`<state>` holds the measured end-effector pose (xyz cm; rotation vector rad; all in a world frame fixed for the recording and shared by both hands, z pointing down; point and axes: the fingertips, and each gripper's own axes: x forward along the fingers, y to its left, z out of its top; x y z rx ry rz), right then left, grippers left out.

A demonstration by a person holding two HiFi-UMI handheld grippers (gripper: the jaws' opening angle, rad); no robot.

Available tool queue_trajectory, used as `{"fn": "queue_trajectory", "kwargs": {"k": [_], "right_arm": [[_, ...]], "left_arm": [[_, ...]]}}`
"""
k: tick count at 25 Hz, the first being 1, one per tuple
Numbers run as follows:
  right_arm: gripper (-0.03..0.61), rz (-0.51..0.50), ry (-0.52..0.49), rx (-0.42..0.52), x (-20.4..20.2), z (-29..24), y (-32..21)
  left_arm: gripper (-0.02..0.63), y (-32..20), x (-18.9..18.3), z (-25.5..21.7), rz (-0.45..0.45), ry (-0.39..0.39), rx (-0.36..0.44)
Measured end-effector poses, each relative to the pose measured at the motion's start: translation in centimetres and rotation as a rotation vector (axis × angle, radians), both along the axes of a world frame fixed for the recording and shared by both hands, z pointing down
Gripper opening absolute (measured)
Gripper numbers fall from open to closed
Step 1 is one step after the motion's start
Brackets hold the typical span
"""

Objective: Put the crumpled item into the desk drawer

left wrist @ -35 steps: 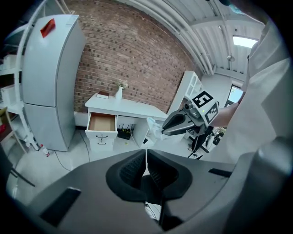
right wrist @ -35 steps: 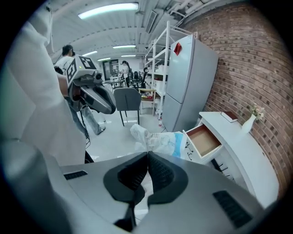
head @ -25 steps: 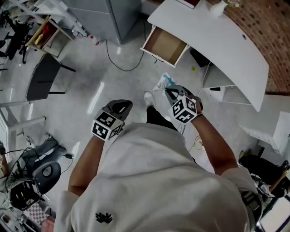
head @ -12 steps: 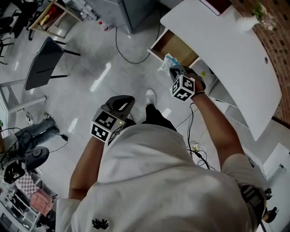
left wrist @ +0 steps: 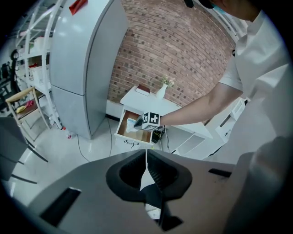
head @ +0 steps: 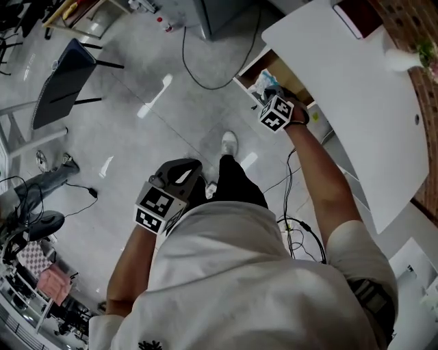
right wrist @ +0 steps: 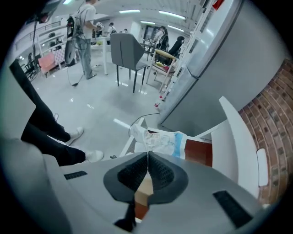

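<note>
The crumpled item (head: 262,85), a white and blue plastic wrapper, hangs over the open desk drawer (head: 257,66), whose bottom is brown. My right gripper (head: 267,93) is shut on it at arm's length. In the right gripper view the wrapper (right wrist: 159,140) sticks out past the closed jaws of that gripper (right wrist: 147,153), above the drawer (right wrist: 199,153). My left gripper (head: 186,166) stays near my waist, shut and empty. In the left gripper view the left gripper (left wrist: 146,157) points toward the drawer (left wrist: 128,132) and the wrapper (left wrist: 132,122) from afar.
The white desk top (head: 356,96) carries a red book (head: 356,17) and a vase (left wrist: 161,90). A tall grey cabinet (left wrist: 87,68) stands left of the desk. A grey chair (head: 61,82) and cables (head: 205,75) are on the floor. A person (right wrist: 84,34) stands far off.
My right gripper has carried the wrapper forward, from above the floor to over the open drawer. The left gripper has stayed near my body.
</note>
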<state>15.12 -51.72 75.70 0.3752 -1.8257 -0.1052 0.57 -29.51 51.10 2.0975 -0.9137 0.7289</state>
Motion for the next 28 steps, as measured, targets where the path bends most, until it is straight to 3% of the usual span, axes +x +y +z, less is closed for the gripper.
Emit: {"fn": "queue_trajectory", "kwargs": {"k": [4,13,28], "right_arm": [[0.029,-0.002,0.047,-0.018,0.4,6.9,-1.4],[0.029,-0.04,0.154,-0.054,0.7,15.9,-5.0],[0.032,-0.048,0.167,-0.068,0.8,21.8,-6.7]], "left_arm": [[0.029,0.9,0.2,3.9,-0.024,0.004,-0.038],[0.029,0.7,-1.8,8.5,-0.11,0.001,-0.121],[0.029,2.2,-1.7,12.7,-0.133,-0.002,-0.169]]}}
